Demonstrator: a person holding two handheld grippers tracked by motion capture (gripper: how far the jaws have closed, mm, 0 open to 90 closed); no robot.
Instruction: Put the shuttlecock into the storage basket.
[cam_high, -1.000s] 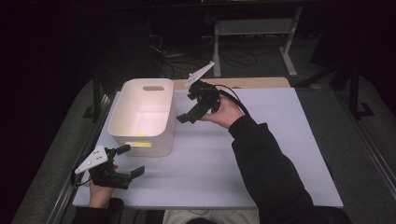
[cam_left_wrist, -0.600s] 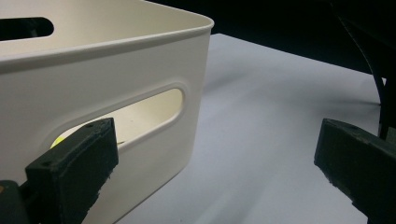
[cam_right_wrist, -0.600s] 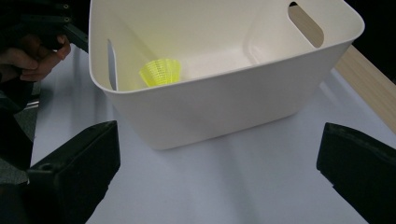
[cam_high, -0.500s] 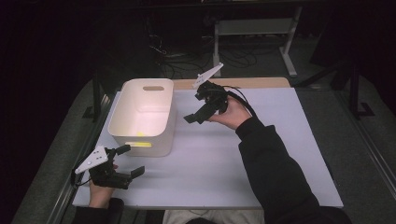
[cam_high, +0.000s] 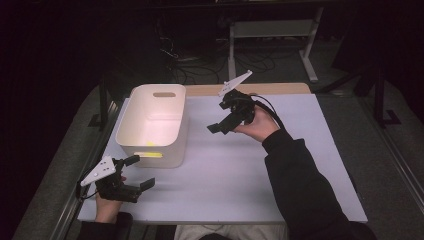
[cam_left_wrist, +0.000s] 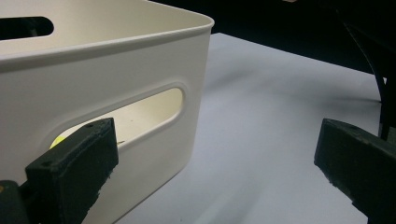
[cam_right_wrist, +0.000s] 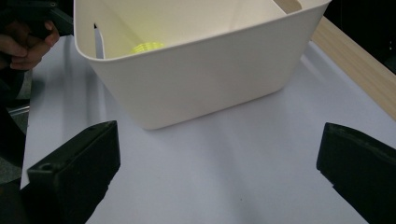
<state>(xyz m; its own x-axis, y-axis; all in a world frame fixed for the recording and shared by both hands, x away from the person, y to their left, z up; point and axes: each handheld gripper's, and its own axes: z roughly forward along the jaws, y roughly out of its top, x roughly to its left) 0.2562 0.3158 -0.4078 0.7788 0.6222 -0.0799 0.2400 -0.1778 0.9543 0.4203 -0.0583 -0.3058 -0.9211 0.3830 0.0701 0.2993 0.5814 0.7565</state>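
White plastic bin (cam_high: 152, 125), rectangular with slot handles, sits on the left part of the white table sheet (cam_high: 300, 150); a small yellow object (cam_right_wrist: 146, 47) lies inside near its front wall, also glimpsed through the handle slot in the left gripper view. Left gripper (cam_high: 139, 172) rests low at the sheet's near-left corner, just in front of the bin, jaws spread wide, nothing between them. Right gripper (cam_high: 221, 120) is held above the sheet, right of the bin and apart from it, jaws likewise spread and empty, aimed toward the bin.
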